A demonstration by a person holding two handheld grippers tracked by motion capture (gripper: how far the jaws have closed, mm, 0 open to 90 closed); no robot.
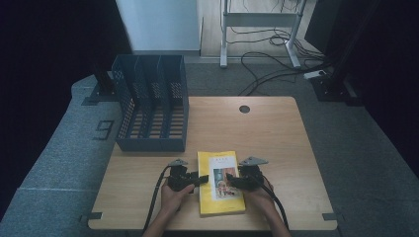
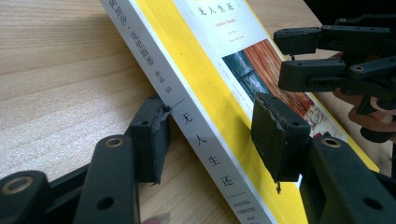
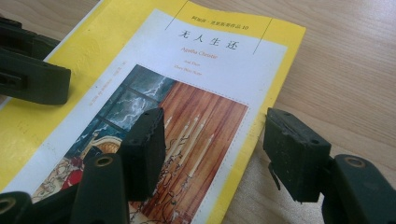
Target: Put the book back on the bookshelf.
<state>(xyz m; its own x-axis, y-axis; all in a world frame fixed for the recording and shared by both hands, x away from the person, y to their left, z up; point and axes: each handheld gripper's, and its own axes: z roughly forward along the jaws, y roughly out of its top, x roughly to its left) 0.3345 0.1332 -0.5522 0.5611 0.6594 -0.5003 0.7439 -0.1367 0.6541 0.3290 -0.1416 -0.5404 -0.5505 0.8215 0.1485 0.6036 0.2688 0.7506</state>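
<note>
We hold the left gripper (image 1: 196, 178) at the spine edge of a yellow paperback book with a white cover panel and a painted picture (image 1: 221, 182). In the left gripper view its two black jaws straddle that edge, one pad (image 2: 150, 137) low against the white spine, the other pad (image 2: 279, 137) above the yellow cover; we cannot tell whether they press on the book. No earlier picture stands beside this one.

Our right gripper (image 1: 233, 181) reaches in from the opposite side. In the right gripper view its jaws stand apart, one pad (image 3: 144, 151) over the cover picture, the other (image 3: 295, 158) beyond the book's edge above the bare wood, gripping nothing we can see.

The book lies flat at the near middle of the light wooden table (image 1: 276, 133), cover up, between our two hands. Well behind it, at the table's far left corner, stands a dark grey perforated plastic file rack with three slots (image 1: 150, 111). A small round dark cable hole (image 1: 244, 109) sits near the far edge.
</note>
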